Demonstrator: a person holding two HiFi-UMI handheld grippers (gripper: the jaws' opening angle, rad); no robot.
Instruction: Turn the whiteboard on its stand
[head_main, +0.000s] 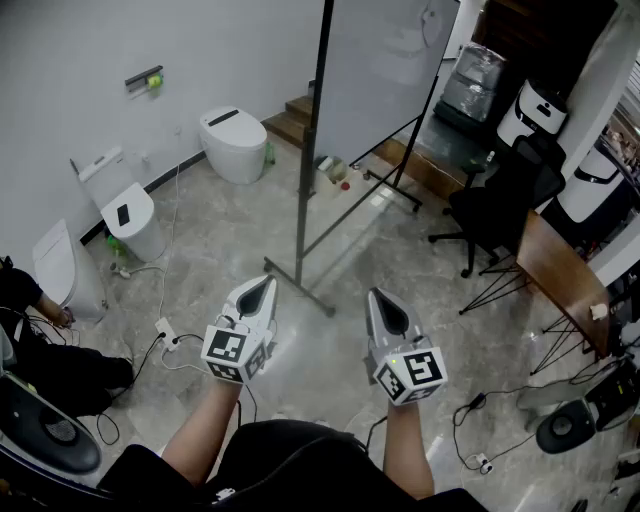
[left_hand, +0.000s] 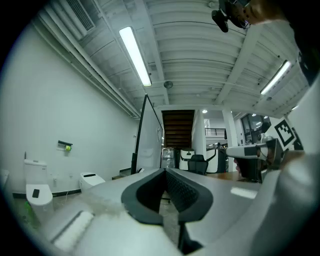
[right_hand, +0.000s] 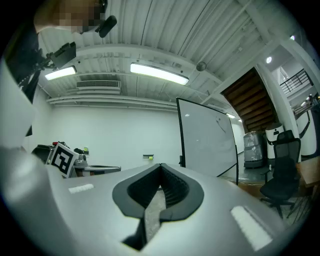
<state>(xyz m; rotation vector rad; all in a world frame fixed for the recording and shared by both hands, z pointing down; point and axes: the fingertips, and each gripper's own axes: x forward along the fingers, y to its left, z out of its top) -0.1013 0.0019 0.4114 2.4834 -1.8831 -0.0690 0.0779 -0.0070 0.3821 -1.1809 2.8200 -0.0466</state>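
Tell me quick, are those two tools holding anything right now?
Left tool: closed, holding nothing.
Right tool: closed, holding nothing.

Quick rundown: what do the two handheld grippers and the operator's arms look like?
The left gripper and right gripper match: light grey shells tapering to a point, with dark ribbed pads inside. Each carries a white cube with black square markers at the rear. The forearms are bare, and the person wears a black top.
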